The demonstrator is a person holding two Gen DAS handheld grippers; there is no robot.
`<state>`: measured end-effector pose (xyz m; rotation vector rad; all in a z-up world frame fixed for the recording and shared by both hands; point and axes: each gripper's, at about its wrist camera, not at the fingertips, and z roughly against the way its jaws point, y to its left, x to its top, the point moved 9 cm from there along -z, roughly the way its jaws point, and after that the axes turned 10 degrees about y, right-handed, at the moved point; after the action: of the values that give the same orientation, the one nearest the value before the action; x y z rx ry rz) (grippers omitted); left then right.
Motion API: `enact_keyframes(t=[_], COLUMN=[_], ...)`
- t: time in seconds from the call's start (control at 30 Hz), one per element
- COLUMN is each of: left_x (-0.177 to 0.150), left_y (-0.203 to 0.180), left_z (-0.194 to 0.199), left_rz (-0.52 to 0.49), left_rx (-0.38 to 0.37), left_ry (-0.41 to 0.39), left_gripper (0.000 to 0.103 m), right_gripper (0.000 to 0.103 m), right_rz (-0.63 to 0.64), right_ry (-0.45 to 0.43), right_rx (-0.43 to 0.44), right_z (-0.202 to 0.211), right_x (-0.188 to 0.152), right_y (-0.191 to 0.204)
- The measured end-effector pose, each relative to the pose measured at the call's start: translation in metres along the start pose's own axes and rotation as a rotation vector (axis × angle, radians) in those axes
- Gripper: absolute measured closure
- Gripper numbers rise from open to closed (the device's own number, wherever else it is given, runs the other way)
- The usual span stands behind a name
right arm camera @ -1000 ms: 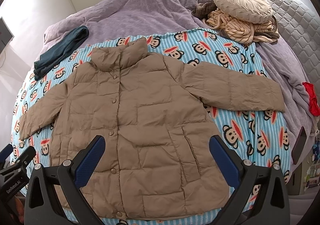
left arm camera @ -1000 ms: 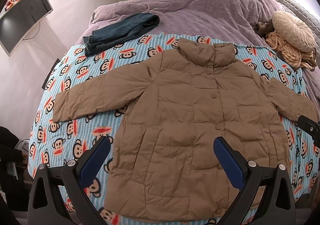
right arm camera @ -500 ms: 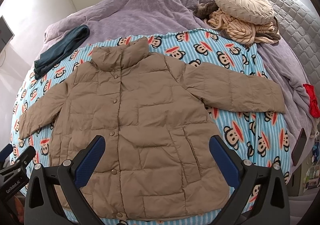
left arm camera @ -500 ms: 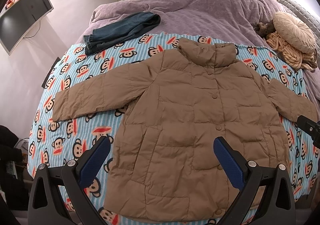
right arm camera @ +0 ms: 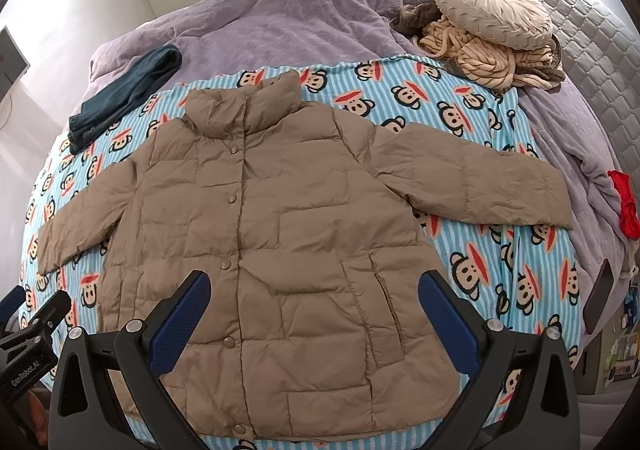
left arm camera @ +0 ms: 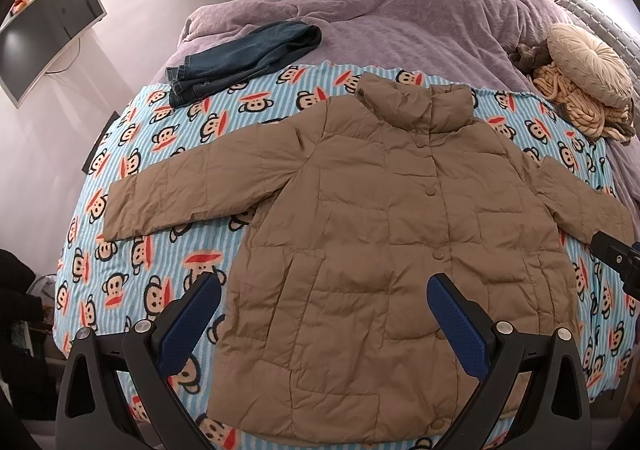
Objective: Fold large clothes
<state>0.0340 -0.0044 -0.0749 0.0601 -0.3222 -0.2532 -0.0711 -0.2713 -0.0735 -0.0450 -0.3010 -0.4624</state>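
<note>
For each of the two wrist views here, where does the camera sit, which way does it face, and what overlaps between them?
Left wrist: sits behind the open left tongs, above the bed's foot, facing the brown puffer jacket lying flat; the other tool's tip shows at its right edge.
Right wrist: sits behind the open right tongs, facing the same way from further right; the left tool shows at its lower left.
Shared: the jacket, the monkey-print blanket, the folded jeans and the round cushion.

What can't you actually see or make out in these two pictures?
- Jacket hem: left wrist view, partly behind the left gripper fingers.
- Jeans: right wrist view, too small for detail.
- Red cloth: right wrist view, cut off by the edge.
- Jacket's back: hidden, lying face up.
</note>
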Motion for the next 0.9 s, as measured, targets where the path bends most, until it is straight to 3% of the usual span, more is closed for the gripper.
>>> enact_keyframes(t=[0.37, 0.57, 0.77, 0.9], left_x=[0.003, 0.011, 0.015, 0.019], left_y=[0.009, 0.035, 0.068, 0.090], left_z=[-0.014, -0.033, -0.070, -0.098], left_rz=[0.020, 0.087, 0.152, 0.187], left_rx=[-0.022, -0.042, -0.072, -0.110], left_ry=[0.029, 0.065, 0.128, 0.142], left_gripper=[0.000, 0.000, 0.000, 0.000], right_gripper=[0.000, 0.000, 0.000, 0.000], right_rz=[-0.011, 0.068, 0.072, 0.116], right_ry=[0.055, 0.072, 0.134, 0.179], right_rx=[0.021, -0.018, 0.081, 0.099], right_z=[-0.015, -0.029, -0.059, -0.084], right_x=[0.006, 0.008, 0.012, 0.012], right_y=[0.013, 0.033, 0.064, 0.092])
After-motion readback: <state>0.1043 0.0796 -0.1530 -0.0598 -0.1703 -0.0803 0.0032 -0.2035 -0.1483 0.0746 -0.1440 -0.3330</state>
